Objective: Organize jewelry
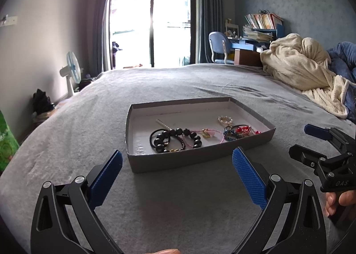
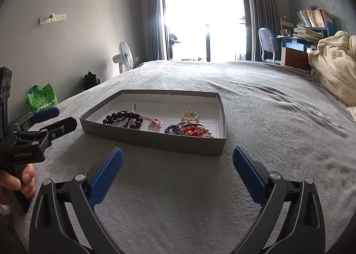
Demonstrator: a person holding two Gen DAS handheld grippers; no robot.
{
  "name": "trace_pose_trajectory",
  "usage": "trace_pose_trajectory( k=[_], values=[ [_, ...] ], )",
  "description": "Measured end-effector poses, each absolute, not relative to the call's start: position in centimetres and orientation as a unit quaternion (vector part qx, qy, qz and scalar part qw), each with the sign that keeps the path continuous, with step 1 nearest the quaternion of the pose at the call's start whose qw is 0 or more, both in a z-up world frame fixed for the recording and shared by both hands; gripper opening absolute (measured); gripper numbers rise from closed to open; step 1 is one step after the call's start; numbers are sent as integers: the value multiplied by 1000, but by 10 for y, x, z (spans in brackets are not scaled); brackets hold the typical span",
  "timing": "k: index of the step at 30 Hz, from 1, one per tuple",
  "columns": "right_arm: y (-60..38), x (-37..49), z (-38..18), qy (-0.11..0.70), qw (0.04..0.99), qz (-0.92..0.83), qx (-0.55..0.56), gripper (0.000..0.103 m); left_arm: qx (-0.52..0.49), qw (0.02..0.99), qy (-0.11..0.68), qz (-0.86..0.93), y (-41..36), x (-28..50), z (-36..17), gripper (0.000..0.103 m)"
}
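Where the left wrist view looks along its own fingers, the left gripper stands wide open with nothing between its blue pads, hovering over the grey bed just short of the tray. All the jewelry lies inside that tray: black beads toward the near left, a pearl strand behind them, a pink cord in the middle, a pearl ring and a red and blue tangle at the right. The right gripper shows at the right edge, also spread and empty, a hand on its grip.

From the right wrist view, the right gripper gapes over bare blanket near the tray's front wall, holding nothing. The tangle sits nearest its side, the beads nearer the left gripper.

This scene fits either pieces gathered and done, or a pile waiting to be sorted. If a pick follows, I judge it best to come in over the front wall from above, pinch one loop at a free edge, and lift slowly so that overlapping strands do not drag along.
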State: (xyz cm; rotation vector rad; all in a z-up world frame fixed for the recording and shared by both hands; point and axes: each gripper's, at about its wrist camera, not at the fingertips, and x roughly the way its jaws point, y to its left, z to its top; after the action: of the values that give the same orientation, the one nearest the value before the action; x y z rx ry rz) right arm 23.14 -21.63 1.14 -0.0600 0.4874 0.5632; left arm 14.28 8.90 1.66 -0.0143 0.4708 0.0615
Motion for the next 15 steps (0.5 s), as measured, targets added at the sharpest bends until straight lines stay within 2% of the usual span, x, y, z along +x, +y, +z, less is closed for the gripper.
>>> trace_pose_trajectory(
  k=[15],
  values=[
    [-223,233,12,244,930,274,-17,97,-14,969,243,30,91,141,20,98]
  ],
)
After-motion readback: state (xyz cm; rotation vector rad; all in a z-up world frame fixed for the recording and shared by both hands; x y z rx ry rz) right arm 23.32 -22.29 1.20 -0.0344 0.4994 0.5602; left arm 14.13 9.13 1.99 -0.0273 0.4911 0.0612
